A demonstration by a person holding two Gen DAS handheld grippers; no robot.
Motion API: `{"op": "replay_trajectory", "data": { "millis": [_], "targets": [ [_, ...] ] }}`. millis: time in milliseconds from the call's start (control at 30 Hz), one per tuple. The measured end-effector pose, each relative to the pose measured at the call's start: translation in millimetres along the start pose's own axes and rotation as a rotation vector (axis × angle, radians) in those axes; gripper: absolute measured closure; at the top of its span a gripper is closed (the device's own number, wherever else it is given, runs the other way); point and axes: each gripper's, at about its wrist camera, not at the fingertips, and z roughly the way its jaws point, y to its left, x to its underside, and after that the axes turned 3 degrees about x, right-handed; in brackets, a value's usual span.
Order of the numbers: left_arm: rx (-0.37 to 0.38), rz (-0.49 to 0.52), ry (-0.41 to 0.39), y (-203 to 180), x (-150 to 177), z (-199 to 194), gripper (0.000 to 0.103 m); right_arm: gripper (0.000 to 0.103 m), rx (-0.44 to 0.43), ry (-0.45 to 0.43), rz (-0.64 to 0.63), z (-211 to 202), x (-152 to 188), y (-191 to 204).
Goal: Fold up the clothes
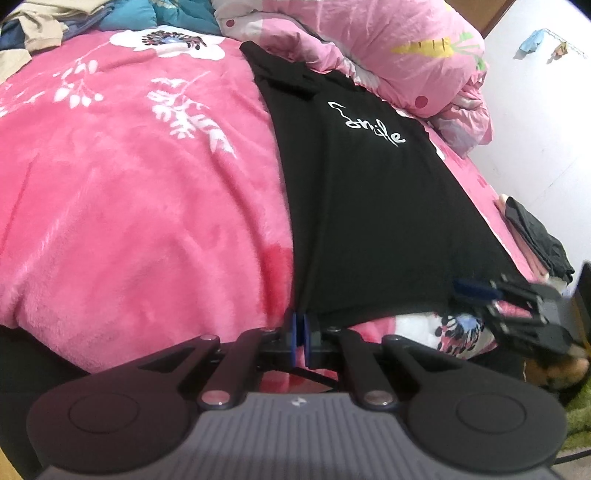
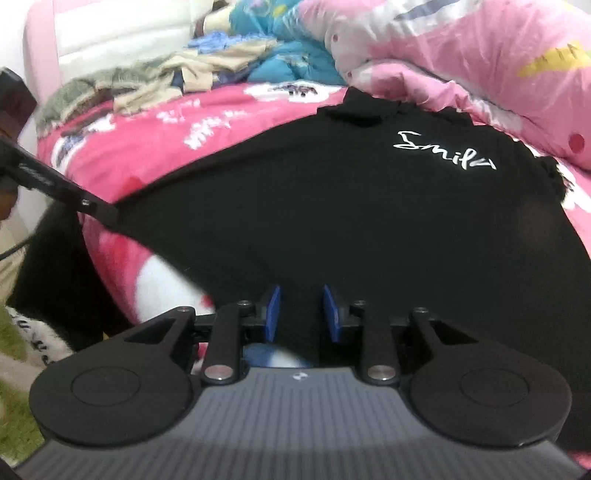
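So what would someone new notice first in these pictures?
A black shirt with white "Smile" lettering lies spread on the bright pink floral blanket. The left gripper pinches its near hem corner, jaws closed; the right gripper sits at the other corner, jaws apart. A pink duvet is heaped behind.

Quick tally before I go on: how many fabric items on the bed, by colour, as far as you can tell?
Black: 2, the shirt and a folded garment at the bed edge.
Pink: 2, the blanket and the quilt.
Teal: 1, a bundle at the far end.
Beige: 1, a crumpled piece, possibly more under it.
Total: 6.
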Motion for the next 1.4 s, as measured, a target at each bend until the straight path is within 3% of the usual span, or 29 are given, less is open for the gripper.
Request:
{"op": "replay_trajectory", "data": {
  "millis": [167,233,267,300,333,400,500,567,667,733,767,933,1067,1167,1267,1333,1400],
  "targets": [
    [0.065,-0.01,-0.002,11,-1,-2,0.093,0.077,-0.049,0.138,0.081,-26,17,-10],
    [0.054,0.0,-0.016,11,-4,-12,0.083,0.077,-0.051,0.175,0.145,-35,19,-21],
    [0.041,0.018,-0.034,10,-6,-18,0.078,0.077,-0.054,0.166,0.164,-40,16,-25],
    [0.026,0.038,-0.059,7,-8,-24,0.061,0.077,-0.054,0.134,0.178,-47,9,-30],
    [0.017,0.061,-0.091,5,-11,-30,0.054,0.077,-0.057,0.087,0.182,-52,-3,-34],
    [0.012,0.106,-0.152,-2,-21,-35,0.05,0.077,-0.064,-0.007,0.187,-54,-29,-43],
    [-0.008,0.141,-0.188,-14,-47,-18,0.049,0.077,-0.055,-0.106,0.176,-27,-73,-44],
    [-0.03,0.155,-0.19,-20,-64,3,0.05,0.077,-0.072,-0.124,0.16,7,-98,-33],
    [-0.095,0.173,-0.155,-25,-83,44,0.054,0.077,-0.074,-0.054,0.155,65,-113,-14],
    [-0.212,0.2,-0.137,-27,-84,65,0.071,0.077,-0.067,0.011,0.132,91,-105,1],
    [-0.228,0.199,-0.14,-25,-82,69,0.073,0.077,-0.081,0.036,0.126,94,-98,7],
    [-0.194,0.161,-0.19,-9,-71,58,0.079,0.077,-0.156,0.06,-0.022,51,-50,43],
    [-0.185,0.129,-0.21,-5,-70,55,0.08,0.078,-0.223,0.078,0.006,31,-70,33],
    [-0.194,0.127,-0.226,-6,-68,56,0.08,0.078,-0.111,-0.008,-0.001,51,-104,25],
    [-0.194,0.125,-0.236,-4,-66,54,0.081,0.078,0.006,-0.02,-0.014,92,-123,27],
    [-0.219,0.127,-0.24,-1,-65,51,0.097,0.079,-0.049,0.047,0.004,115,-119,35],
    [-0.216,0.126,-0.244,6,-63,48,0.097,0.079,-0.095,0.059,-0.067,109,-104,56]
  ]
}}
